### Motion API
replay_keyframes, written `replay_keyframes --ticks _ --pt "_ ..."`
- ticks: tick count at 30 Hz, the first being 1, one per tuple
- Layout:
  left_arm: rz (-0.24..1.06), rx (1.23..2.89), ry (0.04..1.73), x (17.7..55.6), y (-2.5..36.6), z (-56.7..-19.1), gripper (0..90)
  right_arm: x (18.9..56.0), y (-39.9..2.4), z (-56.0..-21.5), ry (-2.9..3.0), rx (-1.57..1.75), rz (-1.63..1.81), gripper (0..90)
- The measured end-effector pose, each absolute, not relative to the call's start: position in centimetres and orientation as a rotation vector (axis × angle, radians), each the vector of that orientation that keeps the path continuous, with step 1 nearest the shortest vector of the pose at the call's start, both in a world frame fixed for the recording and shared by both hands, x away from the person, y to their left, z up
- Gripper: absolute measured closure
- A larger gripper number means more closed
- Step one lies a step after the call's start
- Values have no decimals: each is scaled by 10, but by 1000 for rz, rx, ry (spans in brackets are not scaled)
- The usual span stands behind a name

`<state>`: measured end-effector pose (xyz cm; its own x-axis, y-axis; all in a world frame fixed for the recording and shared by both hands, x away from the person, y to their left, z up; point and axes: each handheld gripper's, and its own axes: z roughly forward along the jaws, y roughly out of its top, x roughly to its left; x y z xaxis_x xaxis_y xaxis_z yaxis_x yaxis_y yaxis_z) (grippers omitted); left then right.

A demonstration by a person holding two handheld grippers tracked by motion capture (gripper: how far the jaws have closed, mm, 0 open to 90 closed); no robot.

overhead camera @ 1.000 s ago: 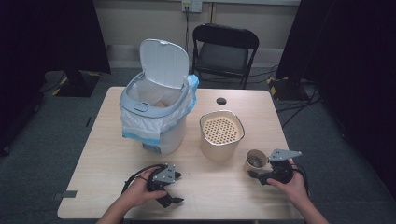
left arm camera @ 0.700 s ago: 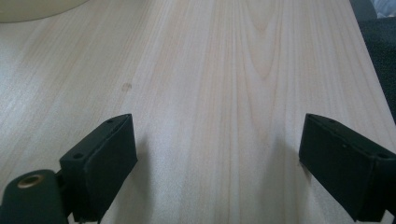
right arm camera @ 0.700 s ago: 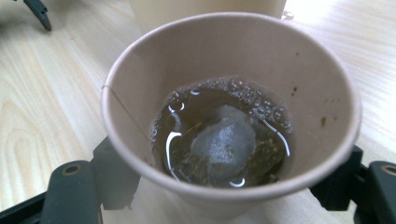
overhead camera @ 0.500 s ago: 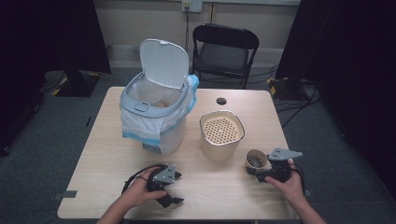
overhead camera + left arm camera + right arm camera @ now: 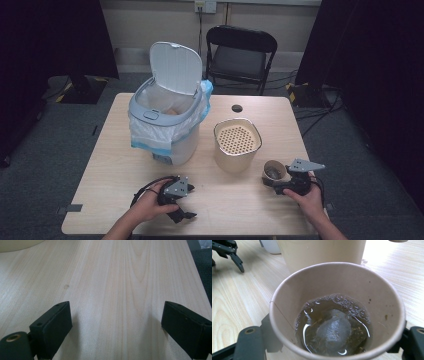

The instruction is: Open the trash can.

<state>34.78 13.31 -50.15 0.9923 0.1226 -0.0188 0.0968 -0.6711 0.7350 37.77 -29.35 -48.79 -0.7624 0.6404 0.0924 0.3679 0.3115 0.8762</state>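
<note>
Squarely between the right gripper (image 5: pixel 334 345) jaws: paper cup (image 5: pixel 337 310).

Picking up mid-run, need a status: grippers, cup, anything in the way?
Left gripper open over bare table, jaws just opening. Right gripper shut on paper cup, tea bag in liquid. Strainer pot close behind cup.

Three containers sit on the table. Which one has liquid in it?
The small paper cup between the right gripper's jaws: it holds brownish tea and a soaked tea bag. The cream canister has a perforated top, and the bin is bag-lined with its lid up.
</note>
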Motion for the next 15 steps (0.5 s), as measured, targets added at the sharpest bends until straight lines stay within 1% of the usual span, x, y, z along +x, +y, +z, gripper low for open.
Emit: replay_keyframes --ticks 15 --pt "40 2326 145 348 133 -501 83 377 -301 -479 2307 916 1386 257"
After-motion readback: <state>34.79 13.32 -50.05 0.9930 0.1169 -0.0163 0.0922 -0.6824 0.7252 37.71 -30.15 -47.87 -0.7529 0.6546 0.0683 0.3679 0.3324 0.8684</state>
